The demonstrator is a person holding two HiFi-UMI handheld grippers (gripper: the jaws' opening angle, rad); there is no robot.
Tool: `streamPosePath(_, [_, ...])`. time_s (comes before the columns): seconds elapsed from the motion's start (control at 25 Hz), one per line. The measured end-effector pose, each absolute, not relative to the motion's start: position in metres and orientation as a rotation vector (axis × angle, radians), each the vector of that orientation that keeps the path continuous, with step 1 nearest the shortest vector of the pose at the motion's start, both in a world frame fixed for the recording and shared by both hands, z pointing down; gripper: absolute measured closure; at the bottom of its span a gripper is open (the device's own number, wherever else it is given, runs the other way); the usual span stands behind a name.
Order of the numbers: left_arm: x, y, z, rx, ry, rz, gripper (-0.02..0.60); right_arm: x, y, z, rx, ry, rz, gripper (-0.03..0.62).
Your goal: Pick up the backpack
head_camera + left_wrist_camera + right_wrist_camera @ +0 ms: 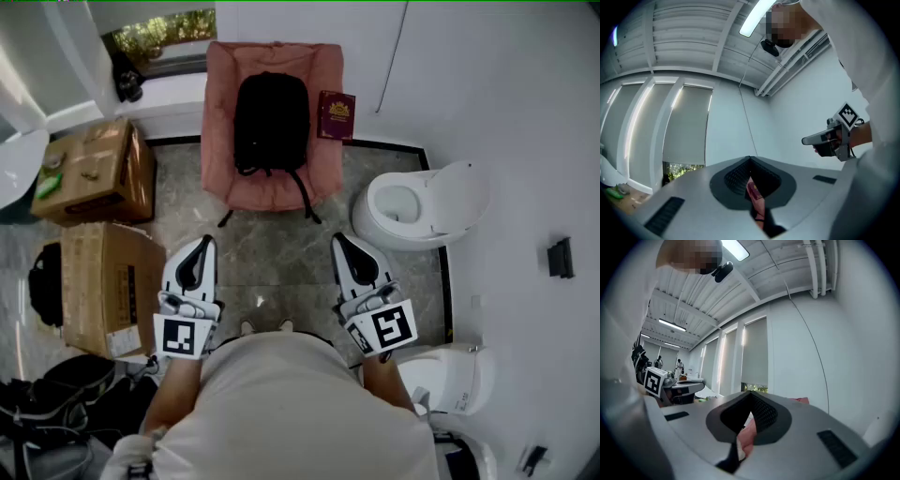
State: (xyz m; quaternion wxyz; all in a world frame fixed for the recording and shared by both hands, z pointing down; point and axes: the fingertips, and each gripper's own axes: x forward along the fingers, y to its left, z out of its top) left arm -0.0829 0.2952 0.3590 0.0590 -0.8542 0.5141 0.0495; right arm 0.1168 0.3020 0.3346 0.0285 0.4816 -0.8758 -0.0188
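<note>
Lying on the pink armchair [221, 103], the black backpack [271, 120] is well apart from the left gripper [203, 246] and right gripper [341, 242], both with fingers [194, 267] closed together, empty.

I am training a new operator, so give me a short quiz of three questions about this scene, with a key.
1. The black backpack lies on: A) a desk, B) the pink armchair, C) a shelf.
2. True or false: the fingers of the right gripper are closed on the backpack.
3. Fill in: in the head view, the dark red booklet lies to the ____ of the backpack.

Key: 1 B; 2 false, it is held far short of the chair; 3 right.
</note>
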Motion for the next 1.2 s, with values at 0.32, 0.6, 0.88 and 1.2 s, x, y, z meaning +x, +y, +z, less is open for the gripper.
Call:
streamPosePath(0.32, [-0.076,0.293,0.360,-2.582,1.570,0.136,0.571,0.135,0.301,0.337,1.510,-2.763,0.047,0.580])
streamPosePath(0.6, [-0.053,0.301,0.364,-2.566,1.595,0.088,0.571,0.158,0.301,0.350,1.461,-2.787,0.086,0.580])
streamPosePath(0.88, [-0.053,0.301,0.375,-2.559,1.643,0.022,0.571,0.164,0.296,0.374,1.406,-2.805,0.170,0.580])
streamPosePath(1.2, [-0.052,0.239,0.399,-2.618,1.633,0.036,0.571,0.139,0.244,0.387,1.329,-2.796,0.186,0.580])
